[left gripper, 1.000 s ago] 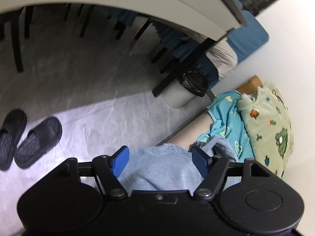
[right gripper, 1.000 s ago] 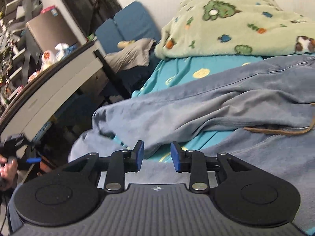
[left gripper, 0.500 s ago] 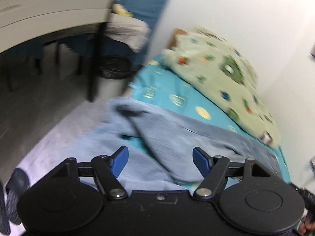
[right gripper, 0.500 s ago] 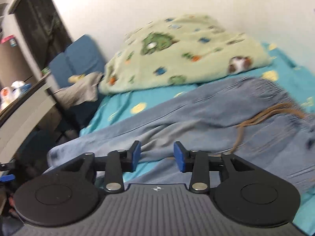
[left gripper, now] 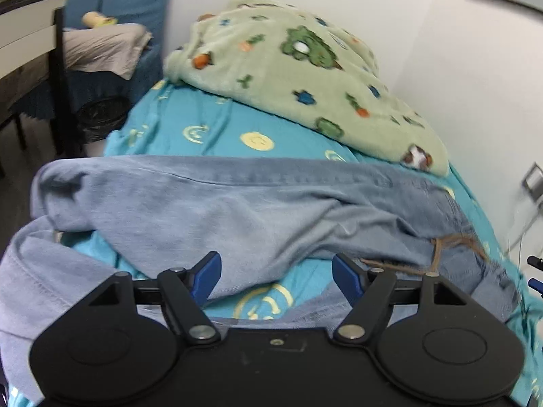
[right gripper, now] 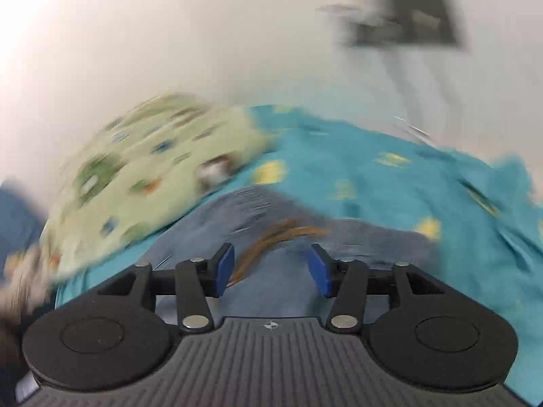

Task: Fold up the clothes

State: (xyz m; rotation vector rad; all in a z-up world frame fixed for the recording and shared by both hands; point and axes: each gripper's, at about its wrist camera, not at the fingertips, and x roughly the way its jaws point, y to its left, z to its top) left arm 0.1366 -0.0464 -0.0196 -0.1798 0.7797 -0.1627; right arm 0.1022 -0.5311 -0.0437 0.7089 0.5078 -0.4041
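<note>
A pair of light blue jeans (left gripper: 237, 210) lies spread across the bed, legs to the left, waist with a brown drawstring (left gripper: 437, 251) to the right. My left gripper (left gripper: 276, 279) is open and empty, just above the near leg. In the blurred right wrist view the jeans' waist (right gripper: 271, 213) and the drawstring (right gripper: 271, 240) lie just ahead of my right gripper (right gripper: 271, 268), which is open and empty.
The bed has a teal sheet (left gripper: 210, 135) with yellow prints. A pale green fleece blanket (left gripper: 292, 68) is heaped at the far side against the white wall. A desk (left gripper: 30, 34), a blue chair with clothes (left gripper: 101, 47) and a bin (left gripper: 101, 115) stand to the left.
My left gripper has swung from the floor view round to face the bed. My right gripper has opened wider and swept right along the jeans to the waist, still moving.
</note>
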